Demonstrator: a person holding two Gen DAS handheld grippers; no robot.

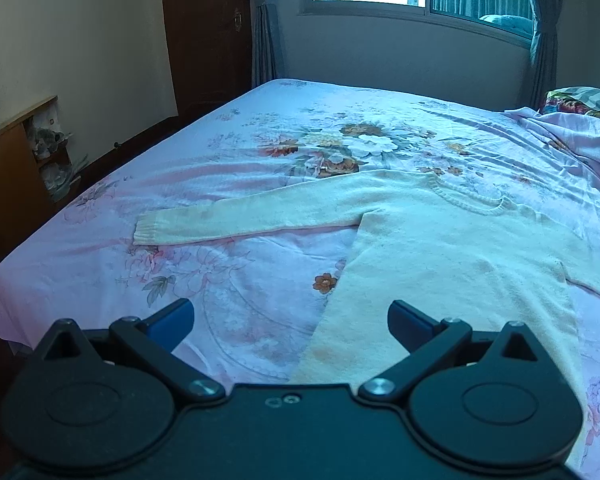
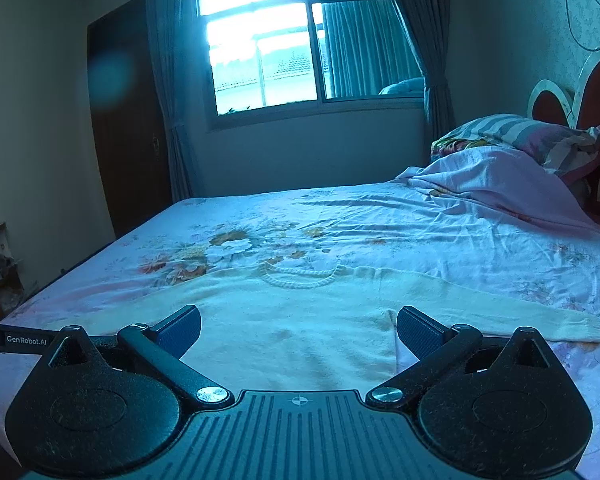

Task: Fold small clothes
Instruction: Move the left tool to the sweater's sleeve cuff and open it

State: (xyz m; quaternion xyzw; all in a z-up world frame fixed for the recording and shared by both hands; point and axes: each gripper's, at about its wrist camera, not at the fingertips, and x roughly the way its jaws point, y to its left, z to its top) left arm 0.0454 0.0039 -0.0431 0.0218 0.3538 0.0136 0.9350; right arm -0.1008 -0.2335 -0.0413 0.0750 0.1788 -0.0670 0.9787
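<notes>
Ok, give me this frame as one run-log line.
stage: pre-fold | sweater: flat on bed, sleeves spread | left gripper: open, empty | right gripper: open, empty

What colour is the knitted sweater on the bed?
Cream knitted sweater, plain with faint yellowish stains; clearest in the left wrist view.

Only readable txt: "GenRobot.AI" on black bar (image 2: 18,339) at left edge, right wrist view.
</notes>
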